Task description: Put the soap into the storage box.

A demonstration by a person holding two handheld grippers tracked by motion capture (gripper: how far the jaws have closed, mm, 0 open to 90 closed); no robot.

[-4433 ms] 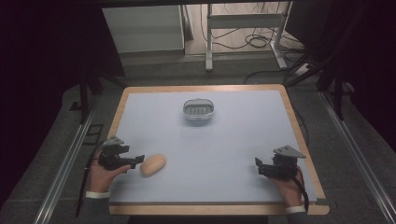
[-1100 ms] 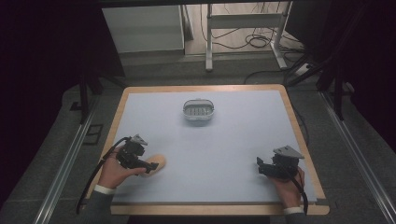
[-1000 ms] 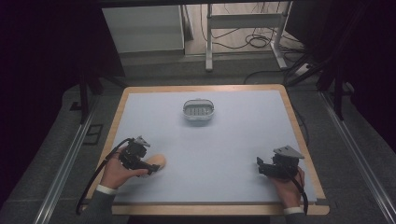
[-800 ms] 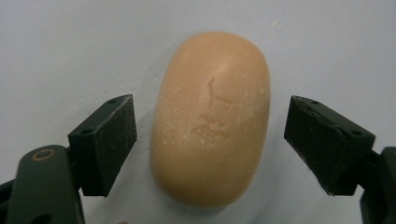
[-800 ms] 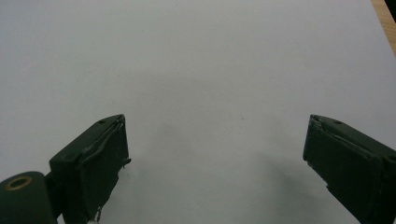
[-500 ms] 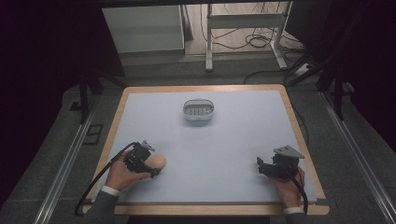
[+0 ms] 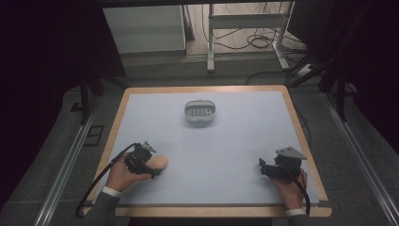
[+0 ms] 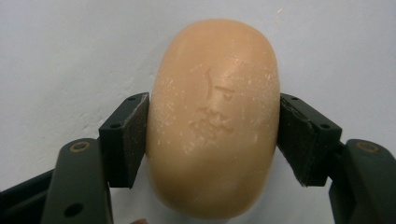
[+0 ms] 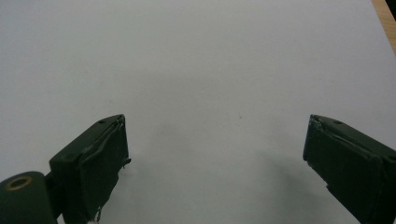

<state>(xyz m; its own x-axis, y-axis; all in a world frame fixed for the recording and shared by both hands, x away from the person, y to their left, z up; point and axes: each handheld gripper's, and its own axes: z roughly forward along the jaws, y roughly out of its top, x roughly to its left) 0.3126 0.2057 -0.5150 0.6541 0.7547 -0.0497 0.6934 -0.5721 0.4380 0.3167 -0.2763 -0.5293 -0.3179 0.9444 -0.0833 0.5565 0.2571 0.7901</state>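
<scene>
The left gripper (image 8: 212,135) held a tan soap bar (image 8: 215,116), one jaw pressed on each long side, at about 7 o'clock on the table (image 7: 244,141). The bar lay on the pale blue surface, not visibly lifted. The right gripper (image 9: 215,154) sat at about 4 o'clock with its jaws spread wide and nothing between them, well apart from the bar.

A grey soap dish (image 7: 200,112) stood near 12 o'clock, looking empty, probably the target.

Risks, as I judged them:
- The soap was rounded and smooth, and the jaws met it on curved flanks, so it could squirt forward or twist out if squeezed harder or lifted fast.
- The jaws gripped toward the bar's near half, so the far end could droop.
- The dish was small, so a tilted bar could catch its rim.
</scene>
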